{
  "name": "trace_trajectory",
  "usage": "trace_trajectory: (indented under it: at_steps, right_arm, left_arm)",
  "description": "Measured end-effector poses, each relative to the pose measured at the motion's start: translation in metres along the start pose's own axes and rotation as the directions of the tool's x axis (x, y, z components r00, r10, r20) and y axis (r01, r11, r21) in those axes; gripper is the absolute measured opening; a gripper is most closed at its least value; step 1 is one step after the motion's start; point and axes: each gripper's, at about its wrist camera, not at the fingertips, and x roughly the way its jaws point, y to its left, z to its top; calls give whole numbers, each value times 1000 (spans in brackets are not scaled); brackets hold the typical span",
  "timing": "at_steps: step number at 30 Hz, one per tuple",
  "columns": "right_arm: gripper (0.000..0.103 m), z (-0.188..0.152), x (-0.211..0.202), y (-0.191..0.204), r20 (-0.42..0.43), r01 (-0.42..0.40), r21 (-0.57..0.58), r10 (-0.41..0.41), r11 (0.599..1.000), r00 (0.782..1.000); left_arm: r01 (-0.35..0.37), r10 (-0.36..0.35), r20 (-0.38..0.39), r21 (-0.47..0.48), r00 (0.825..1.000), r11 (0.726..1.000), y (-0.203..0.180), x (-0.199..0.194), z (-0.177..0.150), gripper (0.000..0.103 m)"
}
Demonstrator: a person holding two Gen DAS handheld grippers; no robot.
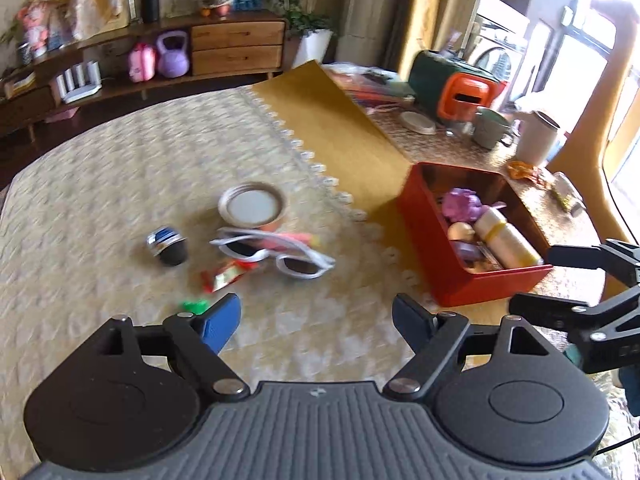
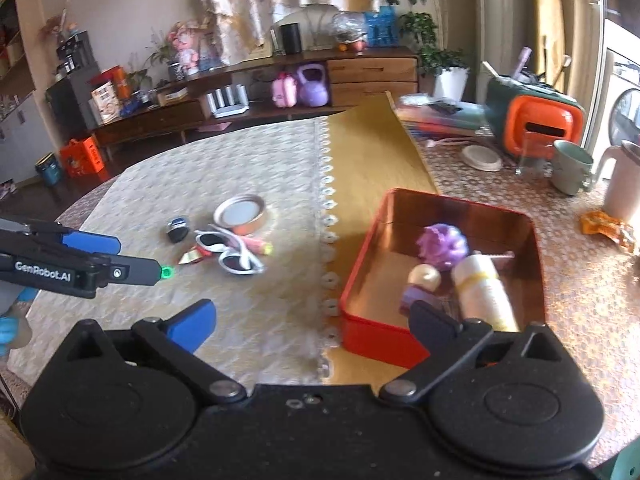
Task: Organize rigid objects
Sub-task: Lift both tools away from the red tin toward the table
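Observation:
An open red tin [image 1: 480,292] [image 2: 372,332] stands on the yellow runner and holds a cream bottle [image 1: 508,240], a purple toy [image 1: 462,204] and a small beige ball [image 2: 425,276]. On the cream cloth lie white sunglasses [image 1: 276,256] [image 2: 232,254], a round lid [image 1: 252,204], a small black-and-blue object [image 1: 168,246], a red wrapper [image 1: 224,276] and a green piece [image 1: 194,305]. My left gripper [image 1: 316,320] hovers open and empty, near the green piece. My right gripper [image 2: 312,320] is open and empty over the tin's near edge.
Behind the tin are a green mug [image 2: 570,168], a white jug [image 2: 624,180], an orange-and-green case [image 2: 536,120], a small dish [image 2: 482,158] and an orange wrapper [image 2: 608,226]. The round table's edge curves at far left. A wooden sideboard [image 2: 372,72] lines the wall.

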Motion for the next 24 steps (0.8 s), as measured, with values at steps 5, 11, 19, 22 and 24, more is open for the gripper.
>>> trace_trajectory:
  at_steps: [5, 11, 19, 22, 24]
  right_arm:
    - [103, 5, 15, 17, -17, -17, -20, 16, 1000, 1000]
    - [103, 14, 36, 36, -46, -39, -57, 36, 998, 998]
    - [103, 24, 76, 56, -100, -40, -124, 28, 991, 995]
    - [103, 26, 93, 58, -126, -39, -136, 21, 990, 992]
    - [102, 27, 104, 61, -135, -33, -145, 14, 989, 991]
  left_arm:
    - [-42, 43, 25, -44, 999, 998, 32, 1, -8, 83]
    - [-65, 67, 30, -67, 997, 996, 60, 10, -17, 83]
    - [-73, 72, -14, -104, 997, 992, 85, 35, -26, 83]
    - [-87, 85, -17, -99, 996, 991, 89, 44, -29, 83]
    - [-90, 87, -28, -101, 996, 991, 91, 52, -30, 83]
